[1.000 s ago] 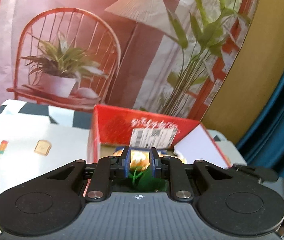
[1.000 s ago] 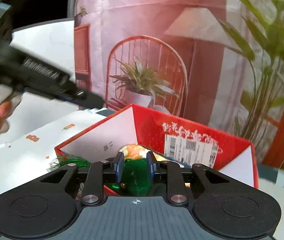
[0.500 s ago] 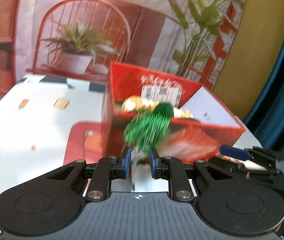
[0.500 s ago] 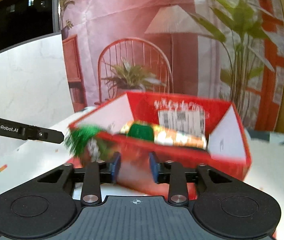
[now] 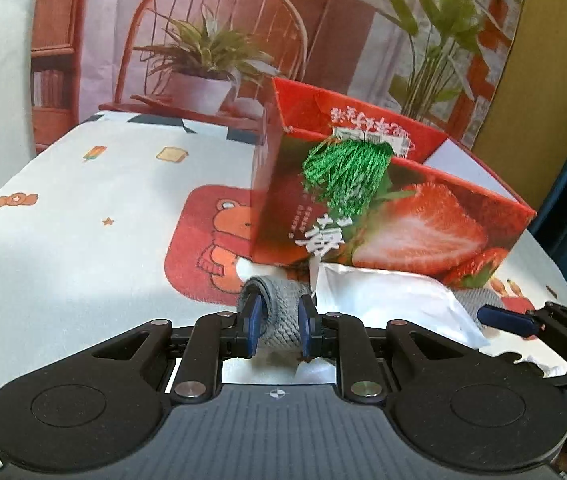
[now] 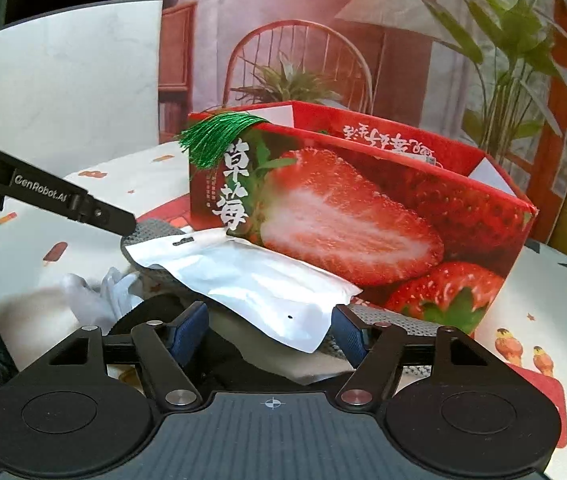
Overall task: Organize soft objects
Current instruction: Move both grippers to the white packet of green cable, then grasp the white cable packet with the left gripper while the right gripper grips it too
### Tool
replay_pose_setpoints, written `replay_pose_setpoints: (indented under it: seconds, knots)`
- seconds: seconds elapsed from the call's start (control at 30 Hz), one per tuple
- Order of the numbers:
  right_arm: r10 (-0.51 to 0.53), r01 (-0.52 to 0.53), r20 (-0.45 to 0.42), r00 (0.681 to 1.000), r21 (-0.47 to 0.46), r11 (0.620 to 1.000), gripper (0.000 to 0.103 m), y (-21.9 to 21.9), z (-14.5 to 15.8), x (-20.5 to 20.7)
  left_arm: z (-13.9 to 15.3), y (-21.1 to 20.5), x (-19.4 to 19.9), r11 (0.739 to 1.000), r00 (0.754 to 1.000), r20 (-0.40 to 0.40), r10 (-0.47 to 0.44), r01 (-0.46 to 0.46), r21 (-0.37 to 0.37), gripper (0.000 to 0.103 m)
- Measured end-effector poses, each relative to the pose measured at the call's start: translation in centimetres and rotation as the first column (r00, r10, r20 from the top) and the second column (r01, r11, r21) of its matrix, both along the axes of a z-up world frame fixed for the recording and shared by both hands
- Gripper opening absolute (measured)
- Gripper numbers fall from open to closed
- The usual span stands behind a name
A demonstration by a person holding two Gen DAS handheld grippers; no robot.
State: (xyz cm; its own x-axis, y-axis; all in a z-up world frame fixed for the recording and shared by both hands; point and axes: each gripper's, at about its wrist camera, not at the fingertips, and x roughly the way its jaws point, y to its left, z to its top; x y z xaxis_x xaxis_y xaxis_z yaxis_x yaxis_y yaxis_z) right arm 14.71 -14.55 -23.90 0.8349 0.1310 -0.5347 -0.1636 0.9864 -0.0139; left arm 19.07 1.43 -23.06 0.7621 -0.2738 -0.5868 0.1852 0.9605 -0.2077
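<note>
Here the left gripper [image 5: 280, 322] has its jaws pressed onto a grey knitted cloth [image 5: 279, 312], pinching its rolled end between the two blue pads [image 5: 252, 318]. The cloth lies on the tabletop [image 5: 83, 240] just in front of the red strawberry box [image 5: 403, 216], and it passes under a white plastic bag [image 5: 387, 300] that lies on top of it, with one edge against the front wall of the box. In the right wrist view the same cloth [image 6: 151, 230] shows at the left end of the bag [image 6: 243, 276], and the tip of the left gripper [image 6: 123, 222] touches it there. The right gripper [image 6: 270, 330] has its jaws spread wide and holds nothing; the near edge of the bag lies between its fingers. A green tassel [image 5: 343, 172] hangs over the front rim of the box near its left corner, with its threads down the outside wall. A crumpled white cloth [image 6: 99, 292] lies on the tabletop left of the bag. The tabletop has a white cover with small printed pictures and a red bear mat [image 5: 207, 244] beside the box.
</note>
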Motion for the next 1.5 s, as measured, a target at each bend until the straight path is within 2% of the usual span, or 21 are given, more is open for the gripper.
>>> replay_pose_setpoints:
  seconds: [0.1,0.47,0.73,0.8,0.87,0.9,0.93,0.97,1.07,1.23,1.4,1.43,1.5]
  knots:
    - [-0.003,0.003,-0.002,1.0,-0.007,1.0,0.066,-0.2,-0.1,0.1,-0.2,-0.3,-0.3,1.0,1.0,0.013,-0.006,0.005,0.019,0.021]
    - [-0.07,0.071,-0.025,0.997,0.017,0.997,0.065,-1.3,-0.8,0.8,-1.2,-0.6,-0.2,0.999,0.999,-0.024,-0.022,0.022,0.025,0.021]
    - [-0.054,0.054,0.0,0.999,-0.001,0.999,0.065,-1.0,0.1,2.3,-0.9,-0.4,-0.2,1.0,1.0,-0.011,-0.02,0.021,0.012,0.022]
    - [-0.033,0.033,0.011,0.999,0.004,0.999,0.058,-1.0,0.6,2.8,-0.8,-0.4,-0.1,1.0,1.0,-0.003,-0.024,0.024,0.013,0.022]
    - [-0.014,0.014,0.01,1.0,-0.005,1.0,0.04,-1.0,0.8,3.3,-0.6,-0.5,0.1,1.0,1.0,0.004,-0.028,0.028,0.013,0.022]
    - [-0.013,0.013,0.006,1.0,-0.009,1.0,0.035,-1.0,0.8,3.5,-0.4,-0.6,0.2,0.999,0.999,0.013,-0.038,0.037,0.015,0.023]
    - [-0.015,0.015,0.002,1.0,-0.006,1.0,0.03,-1.2,0.8,3.7,-0.1,-0.7,0.3,0.999,0.998,0.028,-0.05,0.05,0.019,0.027]
    - [-0.02,0.02,0.0,1.0,0.004,1.0,0.026,-1.5,0.8,3.8,0.1,-0.7,0.4,0.998,0.997,0.044,-0.064,0.063,0.021,0.036]
    - [-0.038,0.038,-0.012,0.999,0.064,0.997,0.022,-2.5,0.4,3.9,0.9,-1.3,0.8,0.992,0.987,0.096,-0.126,0.122,0.044,0.056]
    - [-0.043,0.044,-0.007,0.999,0.075,0.996,0.022,-2.9,0.3,3.8,1.7,-2.8,1.4,0.962,0.956,0.142,-0.256,0.239,0.128,0.058]
    - [-0.064,0.063,0.005,0.998,0.103,0.993,0.023,-3.7,0.6,3.9,1.8,-2.9,1.4,0.944,0.933,0.157,-0.323,0.306,0.124,0.065]
    - [-0.069,0.068,0.007,0.998,0.112,0.991,0.023,-3.9,0.6,4.0,1.7,-3.0,1.5,0.943,0.933,0.153,-0.325,0.307,0.126,0.069]
    - [-0.075,0.073,0.01,0.997,0.132,0.989,0.024,-4.4,0.7,4.3,1.2,-3.4,1.9,0.942,0.936,0.133,-0.326,0.31,0.131,0.071]
